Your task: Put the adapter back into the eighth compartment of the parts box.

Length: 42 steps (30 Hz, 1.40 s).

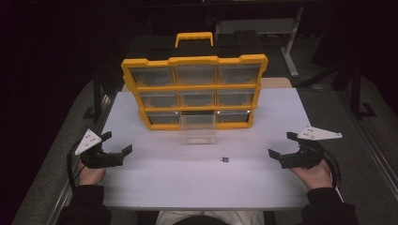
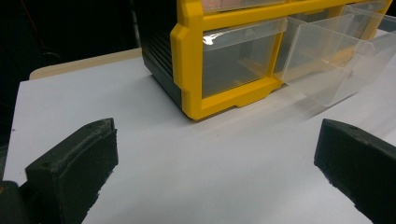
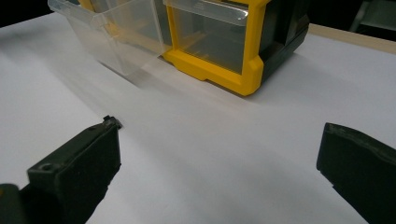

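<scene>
A yellow and black organiser (image 1: 195,91) with clear drawers stands upright at the back of the white table (image 1: 202,183). Its bottom middle drawer (image 1: 197,129) is pulled out toward me; the same drawer (image 2: 327,60) (image 3: 112,37) looks empty. A small dark part (image 1: 225,160) lies on the table in front of the drawer, and its tip (image 3: 112,120) peeks out behind a jaw. My left gripper (image 1: 117,143) rests open at the table's left edge. At the right edge my right gripper (image 1: 283,145) rests open. Nothing sits between either pair of jaws.
The organiser's yellow corner (image 2: 219,98) (image 3: 224,74) stands ahead of each gripper. Dark floor and table legs (image 1: 291,47) surround the table. A bare tabletop stretches between the two hands.
</scene>
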Available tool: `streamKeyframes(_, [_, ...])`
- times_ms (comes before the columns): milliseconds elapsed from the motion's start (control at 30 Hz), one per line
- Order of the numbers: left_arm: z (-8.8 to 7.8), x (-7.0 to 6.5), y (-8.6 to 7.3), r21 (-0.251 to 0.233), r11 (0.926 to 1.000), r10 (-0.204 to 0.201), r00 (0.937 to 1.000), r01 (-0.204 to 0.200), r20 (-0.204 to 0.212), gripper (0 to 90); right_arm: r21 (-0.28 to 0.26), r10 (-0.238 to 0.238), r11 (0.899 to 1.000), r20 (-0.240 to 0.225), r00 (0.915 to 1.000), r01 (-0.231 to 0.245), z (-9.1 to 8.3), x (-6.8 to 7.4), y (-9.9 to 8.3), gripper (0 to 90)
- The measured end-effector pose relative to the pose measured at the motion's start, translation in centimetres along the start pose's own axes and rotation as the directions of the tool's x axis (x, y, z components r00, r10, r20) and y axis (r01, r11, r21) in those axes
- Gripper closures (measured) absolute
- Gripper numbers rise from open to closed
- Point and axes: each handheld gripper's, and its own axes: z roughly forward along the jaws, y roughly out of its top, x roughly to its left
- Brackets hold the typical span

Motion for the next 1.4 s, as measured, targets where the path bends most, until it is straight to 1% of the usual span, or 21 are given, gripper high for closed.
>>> streamKeyframes(300, [0.0, 0.0, 0.0, 0.0, 1.0, 0.001, 1.0, -0.001, -0.002, 0.0, -0.01, -0.001, 1.0, -0.011, 0.9999, 0.001, -0.2, 0.1, 0.0, 0.0])
streamKeyframes(400, [0.1, 0.0, 0.0, 0.001, 1.0, 0.001, 1.0, -0.001, -0.002, 0.0, -0.001, -0.009, 1.0, -0.005, 0.9999, 0.009, -0.2, 0.1, 0.1, 0.0])
streamKeyframes(767, [0.2, -0.1, -0.1, 0.009, 1.0, 0.003, 1.0, -0.003, 0.001, 0.0, 0.007, -0.019, 1.0, -0.013, 0.9997, 0.019, -0.3, 0.2, 0.5, 0.0])
streamKeyframes(833, [0.3, -0.1, -0.1, 0.011, 0.9999, 0.008, 0.9999, -0.008, 0.007, 0.0, 0.013, -0.022, 1.0, -0.016, 0.9996, 0.022, -0.2, 0.3, 0.6, 0.0])
streamKeyframes(867, [0.3, -0.1, -0.2, 0.014, 0.9999, 0.004, 0.9999, -0.004, 0.011, 0.0, 0.015, -0.023, 1.0, -0.019, 0.9996, 0.023, -0.1, 0.4, 0.7, 0.0])
streamKeyframes(1200, [0.5, 0.0, -0.3, 0.024, 0.9997, 0.003, 1.0, -0.003, 0.007, 0.0, 0.056, -0.05, 0.997, -0.039, 0.998, 0.052, 0.5, 1.0, 1.3, 0.0])
streamKeyframes(1400, [0.6, 0.0, -0.3, 0.029, 0.9995, 0.006, 1.0, -0.006, 0.007, 0.0, 0.079, -0.079, 0.993, -0.051, 0.9955, 0.083, 1.0, 1.6, 1.9, 0.0])
